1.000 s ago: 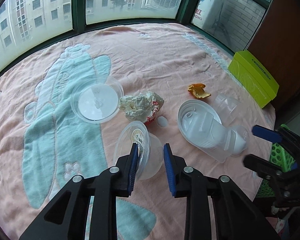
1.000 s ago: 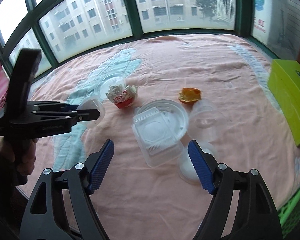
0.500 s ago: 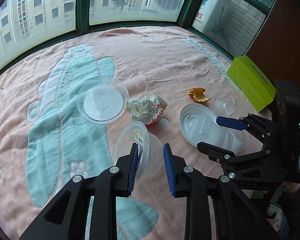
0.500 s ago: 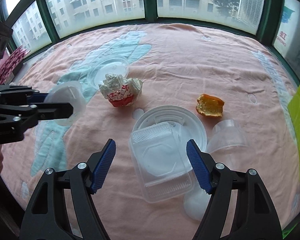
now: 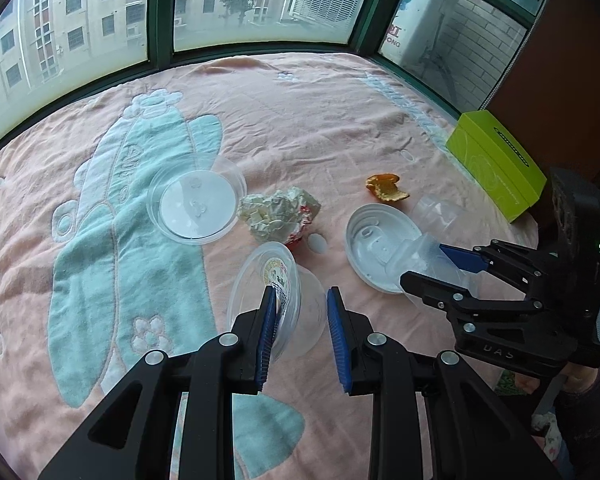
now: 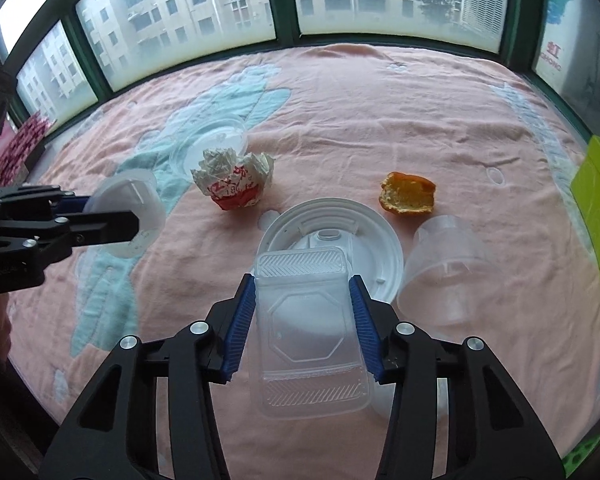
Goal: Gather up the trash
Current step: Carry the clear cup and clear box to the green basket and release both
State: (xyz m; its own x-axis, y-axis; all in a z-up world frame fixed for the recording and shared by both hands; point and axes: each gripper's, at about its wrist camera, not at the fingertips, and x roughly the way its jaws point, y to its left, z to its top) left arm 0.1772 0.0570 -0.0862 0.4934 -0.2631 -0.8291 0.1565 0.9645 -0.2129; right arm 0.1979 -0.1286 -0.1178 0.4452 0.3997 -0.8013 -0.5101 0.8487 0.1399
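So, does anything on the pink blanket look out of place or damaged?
Yes. A torn orange peel lies loose on the pink blanket, and a crumpled red and white paper wrapper sits beside a round clear plastic lid. A clear plastic cup lies tipped on its side.

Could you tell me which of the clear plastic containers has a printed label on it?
The round tub in the left claw; the rectangular box and tipped cup are plain.

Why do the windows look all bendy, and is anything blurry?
Left wrist view: the fisheye lens curves the window frame; soft daylight, faint shadows; the clear cup in the left gripper is sharp. Right wrist view: same bending at the edges; the clear box between the right gripper looks sharp.
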